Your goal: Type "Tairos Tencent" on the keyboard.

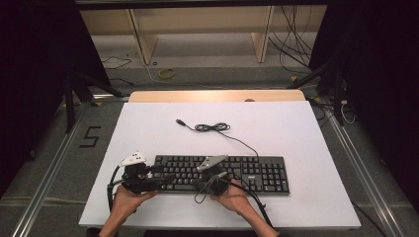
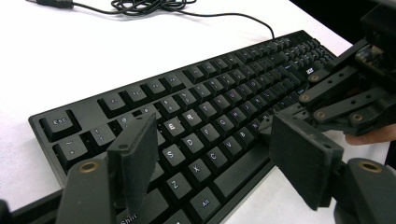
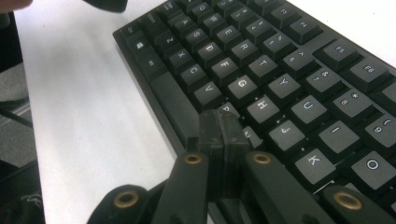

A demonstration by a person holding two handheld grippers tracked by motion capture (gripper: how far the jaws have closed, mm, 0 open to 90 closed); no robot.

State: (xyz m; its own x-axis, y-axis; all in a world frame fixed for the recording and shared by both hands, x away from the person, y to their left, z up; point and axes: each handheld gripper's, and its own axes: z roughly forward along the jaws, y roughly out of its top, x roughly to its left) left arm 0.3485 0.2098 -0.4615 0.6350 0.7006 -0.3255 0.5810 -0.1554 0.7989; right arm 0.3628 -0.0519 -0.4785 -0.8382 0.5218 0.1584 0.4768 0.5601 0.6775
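A black keyboard (image 1: 247, 173) lies along the near part of the white tabletop (image 1: 276, 128). Its cable (image 1: 213, 127) is coiled behind it and ends in a loose USB plug (image 1: 181, 121). My left gripper (image 1: 167, 177) hovers at the keyboard's left end. In the left gripper view its jaws (image 2: 219, 161) stand open over the letter keys (image 2: 196, 121), with nothing between them. My right gripper (image 1: 198, 184) is at the keyboard's front edge near the middle. In the right gripper view its pads are pressed together (image 3: 223, 133), the tips low over the keys (image 3: 261, 100) beside the space bar (image 3: 175, 105). Whether they touch a key I cannot tell.
The other gripper (image 2: 348, 95) shows close at the right of the left gripper view. The table's front edge (image 1: 217, 226) runs just behind my hands. Beyond the far edge stand a wooden shelf (image 1: 197, 29) and loose floor cables (image 1: 291, 49). A taped "5" (image 1: 90, 137) marks the floor at left.
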